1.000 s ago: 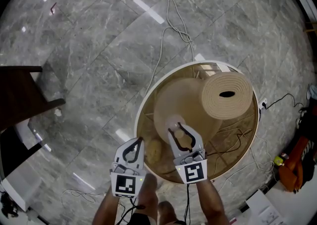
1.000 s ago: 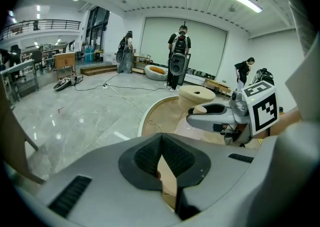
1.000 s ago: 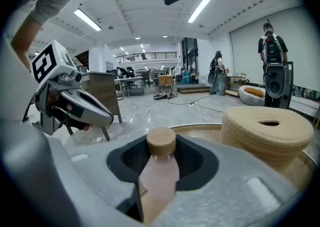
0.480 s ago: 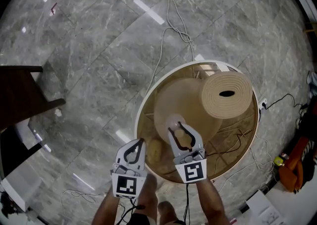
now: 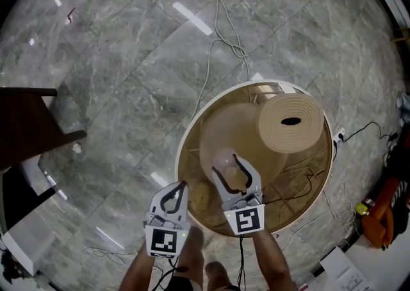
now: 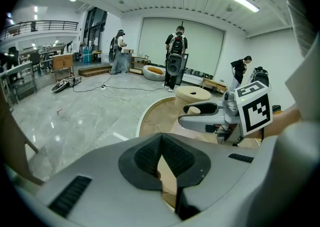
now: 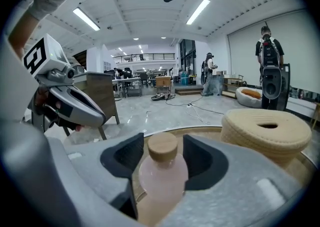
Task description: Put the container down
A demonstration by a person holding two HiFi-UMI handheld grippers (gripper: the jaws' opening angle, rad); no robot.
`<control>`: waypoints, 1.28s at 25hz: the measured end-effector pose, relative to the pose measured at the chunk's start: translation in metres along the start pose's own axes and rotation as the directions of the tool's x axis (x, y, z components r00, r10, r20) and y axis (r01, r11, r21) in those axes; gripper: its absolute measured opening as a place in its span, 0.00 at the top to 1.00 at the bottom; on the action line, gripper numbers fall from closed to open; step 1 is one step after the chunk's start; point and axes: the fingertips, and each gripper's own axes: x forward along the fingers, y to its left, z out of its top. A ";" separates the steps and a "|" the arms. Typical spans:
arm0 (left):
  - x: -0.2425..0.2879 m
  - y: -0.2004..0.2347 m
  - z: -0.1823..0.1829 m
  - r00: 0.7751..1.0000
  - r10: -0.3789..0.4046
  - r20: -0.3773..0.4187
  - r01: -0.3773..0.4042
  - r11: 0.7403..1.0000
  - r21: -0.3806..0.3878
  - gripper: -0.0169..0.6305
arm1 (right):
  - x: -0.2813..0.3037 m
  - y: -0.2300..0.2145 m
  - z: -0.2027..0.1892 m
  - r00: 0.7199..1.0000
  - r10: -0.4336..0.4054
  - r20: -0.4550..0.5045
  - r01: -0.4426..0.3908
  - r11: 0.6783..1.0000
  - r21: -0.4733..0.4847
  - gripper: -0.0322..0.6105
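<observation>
The right gripper [image 5: 225, 166] has just been opening its jaws, which now stand wide on either side of the container [image 7: 161, 175], a pale pink bottle with a tan stopper that stands upright between the pads, with a gap showing at the stopper. The container is on the round table [image 5: 178, 155], toward 7 o'clock from its centre, while the woven coil pouf [image 5: 291, 123] sits well apart toward 1 o'clock. The left gripper [image 6: 161, 141] hangs near the table's rim at 7 o'clock, jaws together and empty.
</observation>
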 end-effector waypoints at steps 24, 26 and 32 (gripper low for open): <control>-0.084 -0.041 0.056 0.993 0.008 0.117 -0.025 0.989 0.143 0.95 | -0.088 0.017 0.084 0.996 -0.013 0.090 0.012 1.000 0.007 0.64; -0.098 -0.049 0.063 0.991 0.002 0.133 -0.025 0.984 0.177 0.95 | -0.104 0.021 0.094 0.994 -0.025 0.105 0.023 1.000 0.016 0.66; -0.140 -0.077 0.090 0.983 0.000 0.183 -0.038 0.978 0.205 0.95 | -0.156 0.036 0.127 0.991 -0.033 0.128 0.031 0.999 0.015 0.70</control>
